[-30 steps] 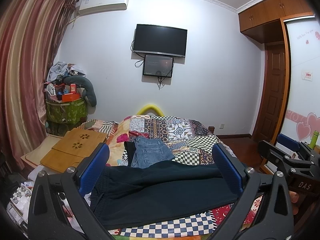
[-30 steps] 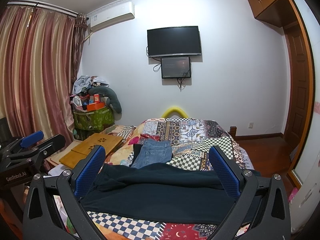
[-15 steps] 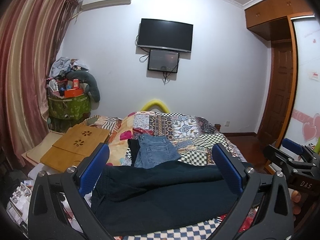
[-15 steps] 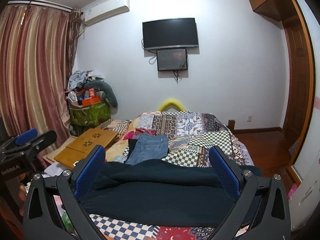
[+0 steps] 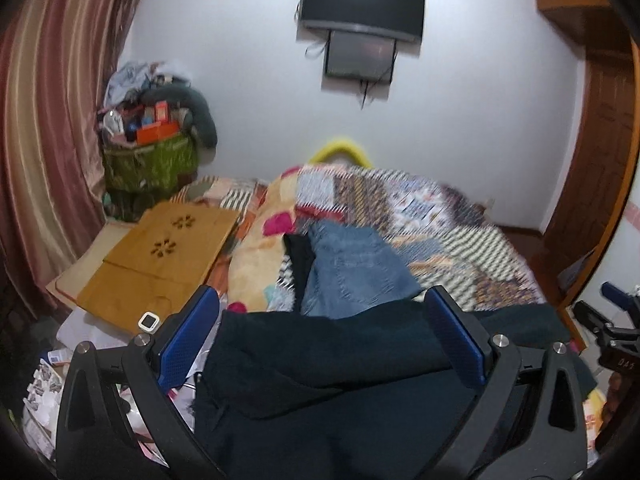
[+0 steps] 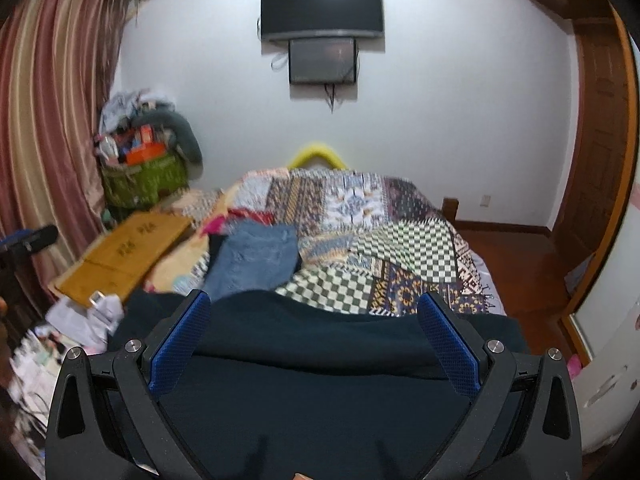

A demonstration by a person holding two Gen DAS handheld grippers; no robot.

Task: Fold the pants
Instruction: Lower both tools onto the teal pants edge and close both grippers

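While both cameras were aimed down the bed, the dark pants [image 5: 340, 384] were seen spread across its near end, filling the lower part of each view. In the left view a fold of the pants was laid slantwise over the rest; in the right view [image 6: 320, 360] only a smooth raised edge was shown. The left gripper [image 5: 324, 336] was held wide, its blue pads [image 5: 188, 344] apart over the cloth with nothing pinched between them. The right gripper [image 6: 316, 340] was likewise held wide over the pants, nothing gripped. Whether the fingers touched the cloth could not be told.

Just beyond the pants, folded jeans [image 5: 352, 272] lay on the patchwork quilt [image 6: 404, 256], with a black garment [image 5: 298, 256] beside them, better seen from the left. Only in the left view was part of the other gripper caught at the right edge, and a small white device [image 5: 149, 321] made out sharply near the wooden boards [image 5: 160, 256]. In the right view bare wooden floor [image 6: 516, 256] beside the bed was shown.

Behind the bed a yellow arc [image 6: 316, 156] rose against the white wall, where a television [image 6: 320, 10] was mounted above a smaller screen [image 6: 322, 60]. A green bin [image 5: 150, 164] heaped with clutter stood by striped curtains [image 5: 44, 128] on the left, and a brown door [image 6: 600, 140] was seen on the right.
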